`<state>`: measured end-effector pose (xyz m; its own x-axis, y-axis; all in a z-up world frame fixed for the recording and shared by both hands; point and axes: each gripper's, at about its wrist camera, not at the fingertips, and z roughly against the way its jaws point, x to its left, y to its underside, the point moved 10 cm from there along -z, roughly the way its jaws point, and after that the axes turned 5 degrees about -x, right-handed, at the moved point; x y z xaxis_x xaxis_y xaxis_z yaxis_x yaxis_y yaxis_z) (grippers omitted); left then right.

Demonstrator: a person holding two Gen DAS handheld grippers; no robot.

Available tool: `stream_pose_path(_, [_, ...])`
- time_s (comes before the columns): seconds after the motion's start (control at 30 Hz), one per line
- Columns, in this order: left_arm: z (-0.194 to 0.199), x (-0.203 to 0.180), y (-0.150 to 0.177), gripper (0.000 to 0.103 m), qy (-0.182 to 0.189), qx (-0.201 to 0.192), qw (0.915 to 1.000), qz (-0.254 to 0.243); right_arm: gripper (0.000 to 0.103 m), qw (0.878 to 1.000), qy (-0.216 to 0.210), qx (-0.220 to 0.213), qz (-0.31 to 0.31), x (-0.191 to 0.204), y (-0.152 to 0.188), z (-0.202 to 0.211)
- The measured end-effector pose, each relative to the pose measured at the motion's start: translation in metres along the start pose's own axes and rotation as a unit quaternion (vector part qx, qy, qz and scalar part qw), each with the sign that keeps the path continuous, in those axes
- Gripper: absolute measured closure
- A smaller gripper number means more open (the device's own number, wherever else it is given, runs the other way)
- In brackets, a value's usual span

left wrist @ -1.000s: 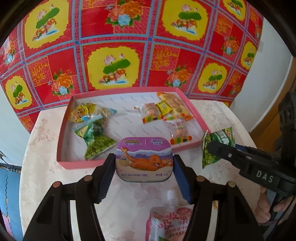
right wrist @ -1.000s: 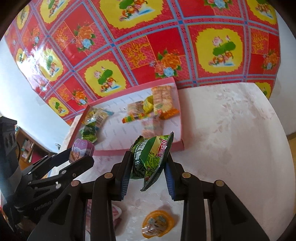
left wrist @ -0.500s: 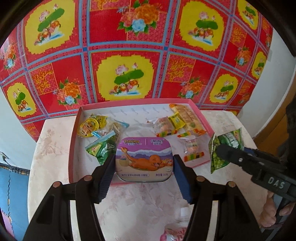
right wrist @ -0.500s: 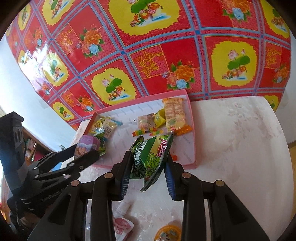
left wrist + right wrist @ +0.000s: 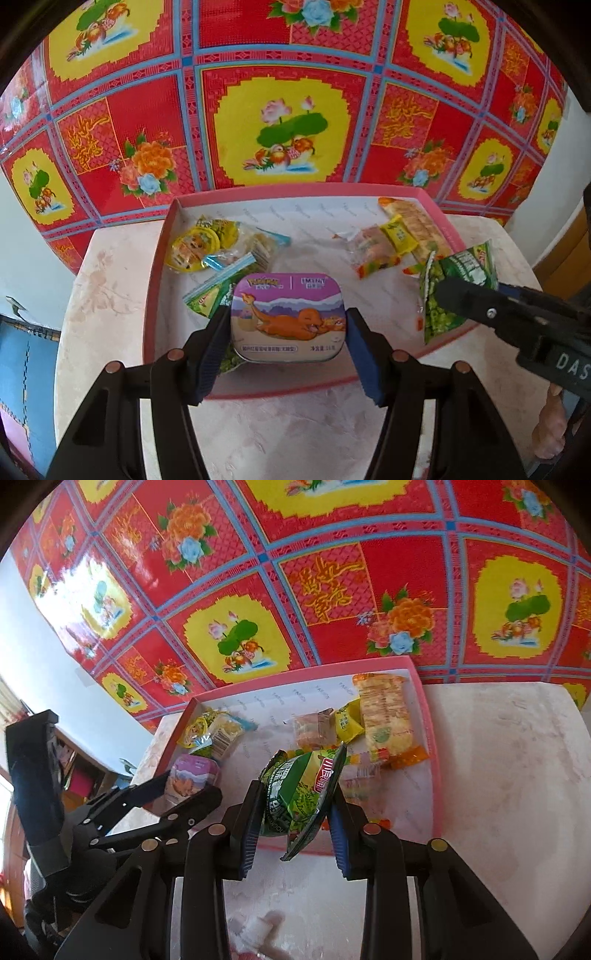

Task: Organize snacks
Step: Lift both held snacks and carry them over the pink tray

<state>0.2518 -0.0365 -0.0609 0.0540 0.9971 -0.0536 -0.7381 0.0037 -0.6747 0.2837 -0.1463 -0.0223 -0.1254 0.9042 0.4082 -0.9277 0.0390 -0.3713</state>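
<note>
Both carried items now hang over the near part of the tray (image 5: 159, 258), inside its front rim; the coming move is a lowering and release, in my judgement.

Left gripper (image 5: 288, 328): jaws set medium-wide, clamped on the short ends of the tin (image 5: 288, 317). The tin's long axis runs 3 to 9 o'clock across the jaws, picture face toward the camera. It sits over the tray's near-centre; a green packet (image 5: 207, 299) lies directly beneath at its 8 o'clock, so a straight drop may land partly on it.

Right gripper (image 5: 291, 808): jaws narrow, pinching the pea bag (image 5: 299, 794) by its flat sides. The bag stands on edge, long axis from 7 to 1 o'clock, over the tray's near right. In the left view it lies at 3 o'clock from the tin, well apart.

Tray contents: jelly cups (image 5: 192, 247) at far left, cracker pack (image 5: 413, 225) and small candies (image 5: 373, 247) at far right. Centre floor bare.

Surface: pale marbled table (image 5: 110, 295). Behind it, a red floral cloth (image 5: 280, 122) on the wall. One spouted pouch (image 5: 258, 934) is left on the table, near edge.
</note>
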Motion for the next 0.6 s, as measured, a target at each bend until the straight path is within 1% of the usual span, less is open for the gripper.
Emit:
stream_pose_path(0.1, [-0.005,0.003,-0.003,0.038,-0.003,-0.002,1.0000,0.001,0.069,1.000,0.004,0.006,0.001,-0.001,0.000,-0.009])
stream_pose_path(0.37, [-0.020,0.008,-0.016,0.038,-0.023,-0.013,0.9995,-0.019,0.069,1.000,0.001,0.017,0.000,0.000,0.001,-0.027])
stream_pose_path(0.6, [-0.029,0.012,-0.022,0.038,-0.028,-0.017,0.9992,-0.022,0.069,1.000,0.005,0.025,0.000,-0.003,0.003,-0.035])
